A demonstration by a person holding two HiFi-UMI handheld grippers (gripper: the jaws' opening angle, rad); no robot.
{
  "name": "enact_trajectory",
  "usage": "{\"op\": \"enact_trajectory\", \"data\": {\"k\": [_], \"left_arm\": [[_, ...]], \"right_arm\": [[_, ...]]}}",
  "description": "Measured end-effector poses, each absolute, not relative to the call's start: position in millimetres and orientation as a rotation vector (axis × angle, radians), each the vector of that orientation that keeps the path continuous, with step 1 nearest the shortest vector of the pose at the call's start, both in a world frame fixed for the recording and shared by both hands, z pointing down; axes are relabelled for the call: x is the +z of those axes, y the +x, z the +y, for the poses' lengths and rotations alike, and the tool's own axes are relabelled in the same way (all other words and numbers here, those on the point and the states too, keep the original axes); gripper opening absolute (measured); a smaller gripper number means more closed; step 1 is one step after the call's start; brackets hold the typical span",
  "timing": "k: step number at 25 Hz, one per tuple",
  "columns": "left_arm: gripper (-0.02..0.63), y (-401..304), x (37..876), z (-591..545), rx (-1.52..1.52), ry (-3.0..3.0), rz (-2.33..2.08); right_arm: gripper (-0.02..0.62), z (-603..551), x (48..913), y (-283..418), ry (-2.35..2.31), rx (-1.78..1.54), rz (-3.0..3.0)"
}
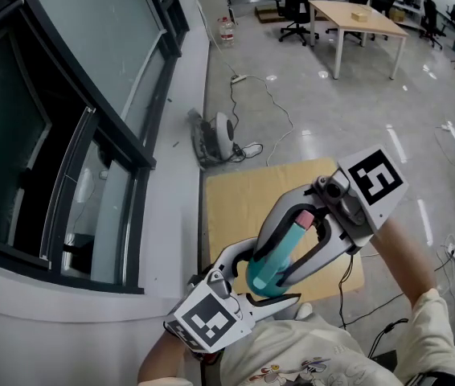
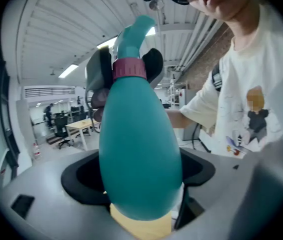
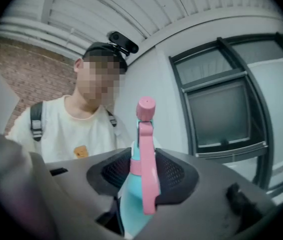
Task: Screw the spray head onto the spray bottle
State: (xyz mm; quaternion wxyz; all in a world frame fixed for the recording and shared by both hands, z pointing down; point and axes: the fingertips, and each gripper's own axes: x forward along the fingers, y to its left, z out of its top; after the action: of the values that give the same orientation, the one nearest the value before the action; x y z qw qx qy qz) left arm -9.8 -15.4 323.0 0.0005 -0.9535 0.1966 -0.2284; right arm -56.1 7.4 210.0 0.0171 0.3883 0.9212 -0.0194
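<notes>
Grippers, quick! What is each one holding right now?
Left gripper: closed on the teal spray bottle.
Right gripper: closed on the pink spray head.

A small light-wood table (image 1: 235, 203) sits near, against a pale wall. A large dark-framed window (image 1: 67, 111) fills the left side. On the grey floor (image 1: 356, 127) beyond, a white cable (image 1: 280, 111) trails from a power strip (image 1: 238, 78) toward a white and grey device (image 1: 221, 135) by the wall. Far off stand a long wooden table (image 1: 354, 18) holding a small box (image 1: 359, 14), black office chairs (image 1: 296, 6) and a clear bottle (image 1: 226, 30).
</notes>
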Motion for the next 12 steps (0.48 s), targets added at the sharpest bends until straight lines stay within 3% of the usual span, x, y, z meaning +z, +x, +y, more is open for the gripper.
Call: {"op": "enact_trajectory", "data": {"k": [6,12], "left_arm": [[0.433,20,346,52,-0.821,-2.943,0.03],[0.433,32,340,105,-0.708,-3.034,-0.526]], "right_arm": [[0.149,74,237,-6,1.889,0.181,2.631],[0.149,106,237,19,2.196,0.227,2.345]]}}
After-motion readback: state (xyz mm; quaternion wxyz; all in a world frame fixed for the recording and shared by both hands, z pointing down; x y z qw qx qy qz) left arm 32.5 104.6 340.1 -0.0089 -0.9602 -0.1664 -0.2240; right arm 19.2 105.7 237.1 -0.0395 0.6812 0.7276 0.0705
